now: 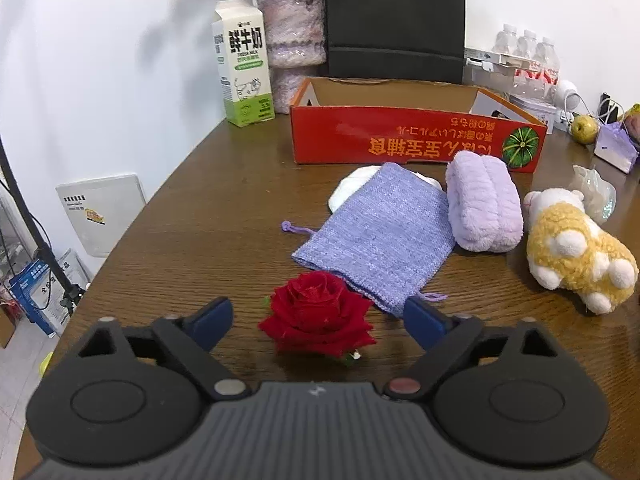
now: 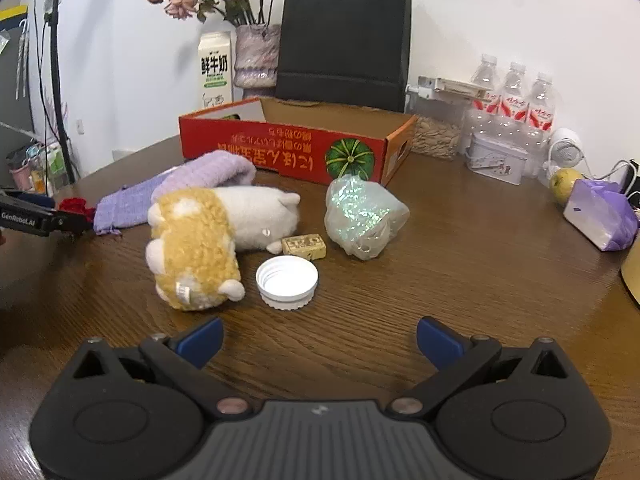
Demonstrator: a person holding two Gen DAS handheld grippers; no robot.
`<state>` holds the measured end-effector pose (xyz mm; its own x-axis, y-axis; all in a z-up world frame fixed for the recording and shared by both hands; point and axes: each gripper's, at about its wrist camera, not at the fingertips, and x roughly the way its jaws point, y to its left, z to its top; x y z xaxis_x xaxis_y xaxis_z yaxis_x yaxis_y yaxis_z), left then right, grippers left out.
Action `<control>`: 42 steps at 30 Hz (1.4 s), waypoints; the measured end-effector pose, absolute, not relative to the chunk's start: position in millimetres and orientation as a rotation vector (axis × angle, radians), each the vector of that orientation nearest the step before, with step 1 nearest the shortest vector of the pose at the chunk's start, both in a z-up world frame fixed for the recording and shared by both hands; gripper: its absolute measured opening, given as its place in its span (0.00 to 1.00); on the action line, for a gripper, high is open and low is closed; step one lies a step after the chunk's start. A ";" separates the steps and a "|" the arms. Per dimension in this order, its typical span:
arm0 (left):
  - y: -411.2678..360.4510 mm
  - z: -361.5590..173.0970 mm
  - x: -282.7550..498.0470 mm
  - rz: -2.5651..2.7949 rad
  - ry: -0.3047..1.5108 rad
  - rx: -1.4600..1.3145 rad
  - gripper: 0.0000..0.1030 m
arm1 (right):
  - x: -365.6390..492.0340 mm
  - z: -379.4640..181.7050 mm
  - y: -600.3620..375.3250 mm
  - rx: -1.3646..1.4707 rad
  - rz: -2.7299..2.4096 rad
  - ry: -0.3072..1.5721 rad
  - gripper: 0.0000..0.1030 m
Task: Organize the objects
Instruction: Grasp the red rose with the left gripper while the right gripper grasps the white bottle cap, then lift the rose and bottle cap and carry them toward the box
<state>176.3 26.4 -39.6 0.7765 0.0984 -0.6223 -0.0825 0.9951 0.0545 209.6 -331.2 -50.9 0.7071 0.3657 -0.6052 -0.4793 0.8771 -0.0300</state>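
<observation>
A red rose head (image 1: 316, 316) lies on the brown table between the fingers of my open left gripper (image 1: 320, 320), which does not touch it. Behind it lie a purple knit pouch (image 1: 376, 236), a lilac fluffy roll (image 1: 482, 200) and a yellow-and-white plush toy (image 1: 576, 240). A red open cardboard box (image 1: 416, 136) stands further back. My right gripper (image 2: 320, 340) is open and empty above the table. Ahead of it are a white lid (image 2: 287, 278), the plush toy (image 2: 208, 240), a small tan block (image 2: 305, 246) and a shiny crumpled bag (image 2: 362, 216). The left gripper (image 2: 76, 222) shows at far left by the rose (image 2: 74, 205).
A milk carton (image 1: 244, 64), a vase of dried flowers (image 1: 294, 32) and a black paper bag (image 1: 394, 20) stand behind the box. Water bottles (image 2: 514, 100), a tin (image 2: 498, 158), a pear (image 2: 562, 184) and a purple package (image 2: 600, 216) crowd the right side. The table edge curves at left.
</observation>
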 end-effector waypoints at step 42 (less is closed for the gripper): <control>25.7 -37.5 170.6 0.068 0.688 -0.020 0.40 | 235.0 -55.7 -309.4 -0.270 0.636 0.594 0.38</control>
